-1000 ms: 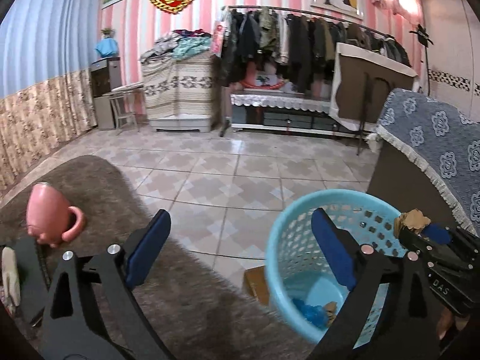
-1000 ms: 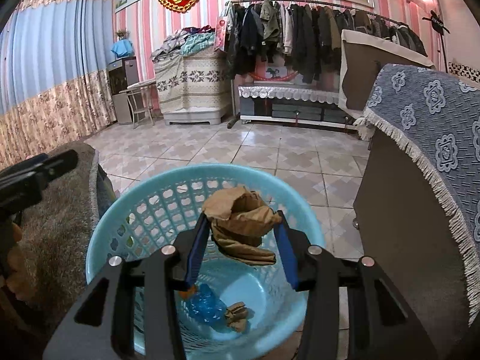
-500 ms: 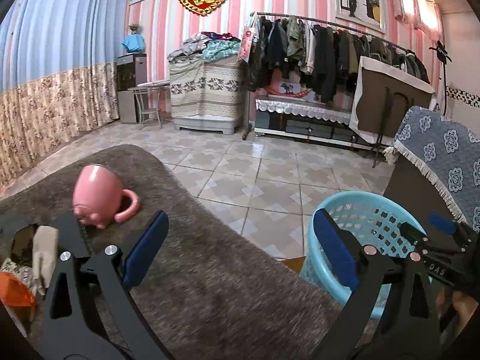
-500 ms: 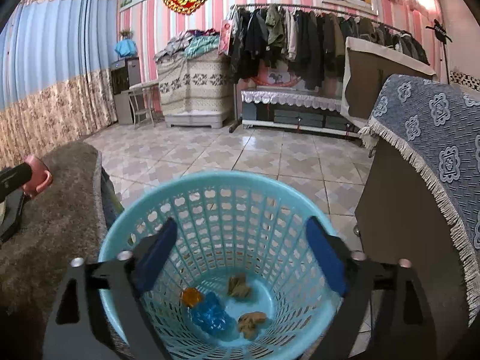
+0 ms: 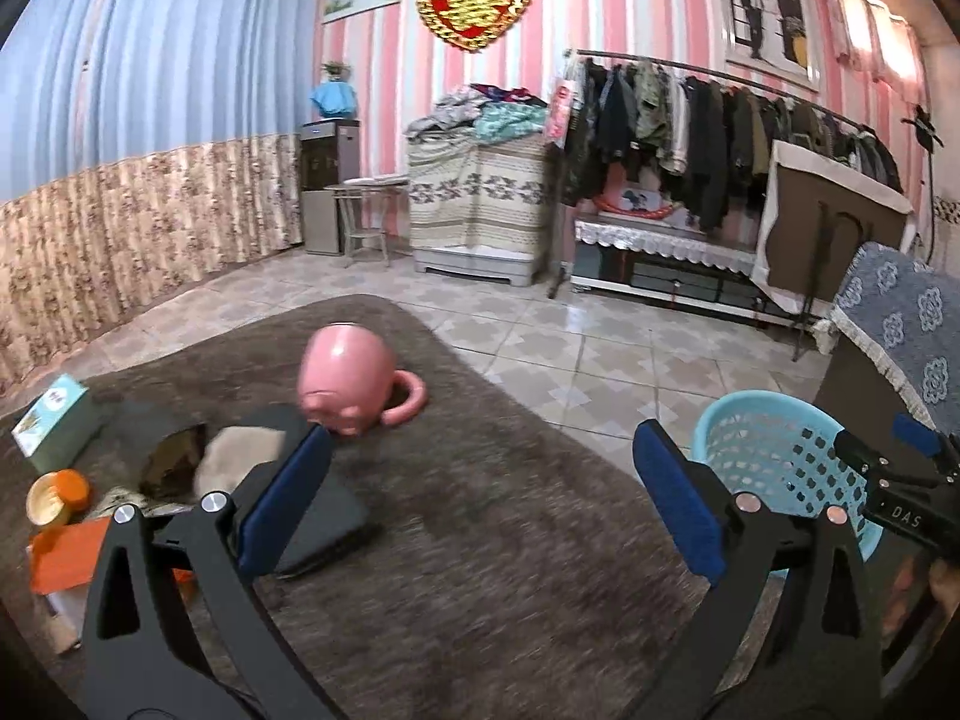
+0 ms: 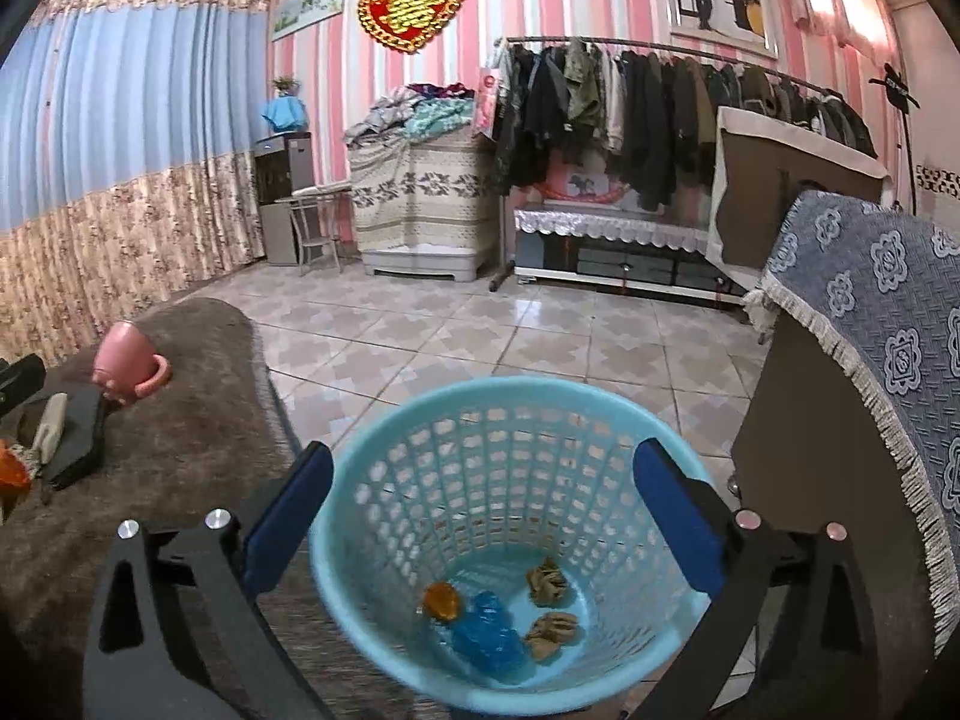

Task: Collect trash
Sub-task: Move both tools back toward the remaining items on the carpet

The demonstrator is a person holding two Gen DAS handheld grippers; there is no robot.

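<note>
Hanging over the round blue plastic basket [image 6: 510,516], the right gripper [image 6: 483,516] has just spread wide, empty. 4 trash bits lie inside. At 9 o'clock, more scraps [image 5: 174,468] wait; the left gripper [image 5: 480,498] is spread too.

A pink mug [image 5: 351,381] lies tipped on the brown-covered table [image 5: 480,540], just beyond a black flat case [image 5: 318,510], with a clothes rack [image 5: 720,120] far across the tiled floor [image 5: 600,348].

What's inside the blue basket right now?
In the blue basket: two crumpled brown papers, a blue wrapper, an orange piece. Anything beneath them is hidden.
</note>
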